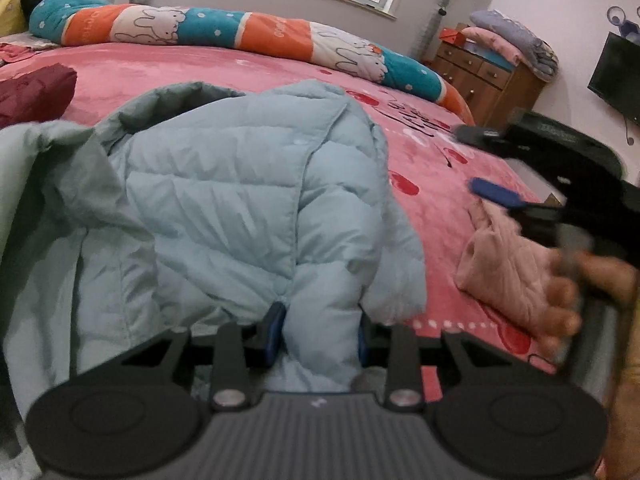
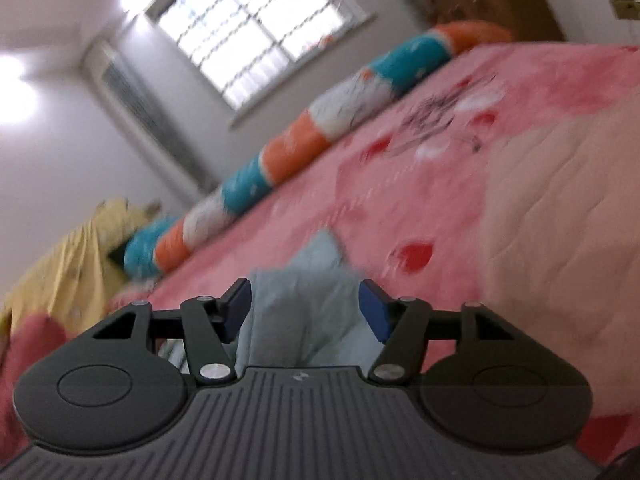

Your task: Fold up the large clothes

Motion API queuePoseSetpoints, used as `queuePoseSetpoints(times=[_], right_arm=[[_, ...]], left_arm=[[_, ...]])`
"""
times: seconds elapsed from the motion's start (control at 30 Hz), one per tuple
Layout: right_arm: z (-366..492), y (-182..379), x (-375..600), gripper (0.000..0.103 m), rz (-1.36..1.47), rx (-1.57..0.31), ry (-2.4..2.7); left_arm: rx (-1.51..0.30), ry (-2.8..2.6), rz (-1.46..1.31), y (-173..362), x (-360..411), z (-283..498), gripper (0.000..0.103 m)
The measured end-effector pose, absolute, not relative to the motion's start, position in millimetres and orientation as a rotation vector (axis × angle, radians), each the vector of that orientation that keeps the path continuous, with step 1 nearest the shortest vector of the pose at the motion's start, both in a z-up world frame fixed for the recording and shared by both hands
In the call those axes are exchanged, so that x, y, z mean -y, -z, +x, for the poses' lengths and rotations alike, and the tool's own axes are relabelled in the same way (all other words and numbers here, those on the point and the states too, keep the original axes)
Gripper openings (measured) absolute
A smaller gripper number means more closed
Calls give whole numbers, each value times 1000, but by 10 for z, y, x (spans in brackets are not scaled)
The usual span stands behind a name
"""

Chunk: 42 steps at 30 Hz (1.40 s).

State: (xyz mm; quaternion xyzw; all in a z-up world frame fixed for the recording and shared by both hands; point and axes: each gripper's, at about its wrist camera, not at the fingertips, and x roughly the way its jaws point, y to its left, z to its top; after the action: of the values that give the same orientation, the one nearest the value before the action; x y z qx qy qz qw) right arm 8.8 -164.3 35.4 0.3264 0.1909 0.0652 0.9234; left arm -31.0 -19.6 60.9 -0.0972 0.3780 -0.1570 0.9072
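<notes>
A light blue puffer jacket (image 1: pixel 240 200) lies bunched on the pink bed cover (image 1: pixel 240 68), its grey-green lining turned out at the left. My left gripper (image 1: pixel 320 332) is shut on a fold of the jacket's near edge, and the padded fabric bulges between the blue pads. My right gripper (image 1: pixel 486 164) hovers to the right above the bed with its jaws wide apart and nothing between them. In the blurred, tilted right wrist view the right gripper (image 2: pixel 305 314) stands open, and the jacket (image 2: pixel 304 280) shows beyond the gap.
A pale pink quilted garment (image 1: pixel 508 264) lies right of the jacket, beside a hand (image 1: pixel 560 304). A dark red garment (image 1: pixel 32 92) sits far left. A rolled rabbit-print quilt (image 1: pixel 224 32) runs along the far side of the bed. A wooden dresser (image 1: pixel 480 76) and TV (image 1: pixel 616 76) stand beyond.
</notes>
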Motion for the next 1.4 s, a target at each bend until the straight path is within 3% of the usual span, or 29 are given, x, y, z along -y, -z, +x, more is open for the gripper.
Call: queuePoseSetpoints(times=[0.37, 0.47, 0.5, 0.57, 0.6, 0.67, 0.73, 1.17, 1.4], right_arm=[[522, -150, 1219, 80, 396, -614, -58], [556, -82, 1217, 90, 349, -638, -13], [558, -80, 1245, 88, 362, -633, -34], [509, -109, 1290, 56, 373, -619, -68], [501, -106, 1317, 34, 374, -613, -83], [458, -111, 1412, 27, 395, -603, -85], [425, -153, 1524, 12, 426, -576, -75], [-453, -1261, 2901, 6, 599, -107, 160], [-903, -1292, 3661, 6, 653, -44, 406]], left_arm=[[-793, 351, -206, -569, 63, -385, 33], [-799, 352, -213, -549, 55, -355, 33], [-800, 352, -214, -546, 54, -351, 33], [-805, 352, -225, -545, 46, -339, 33], [-808, 352, -231, -550, 45, -343, 33], [-810, 354, -238, -561, 23, -328, 33], [-812, 355, -250, -573, -5, -323, 33], [-789, 481, -294, -801, 355, -293, 39], [-826, 559, -257, -811, 559, -392, 39]])
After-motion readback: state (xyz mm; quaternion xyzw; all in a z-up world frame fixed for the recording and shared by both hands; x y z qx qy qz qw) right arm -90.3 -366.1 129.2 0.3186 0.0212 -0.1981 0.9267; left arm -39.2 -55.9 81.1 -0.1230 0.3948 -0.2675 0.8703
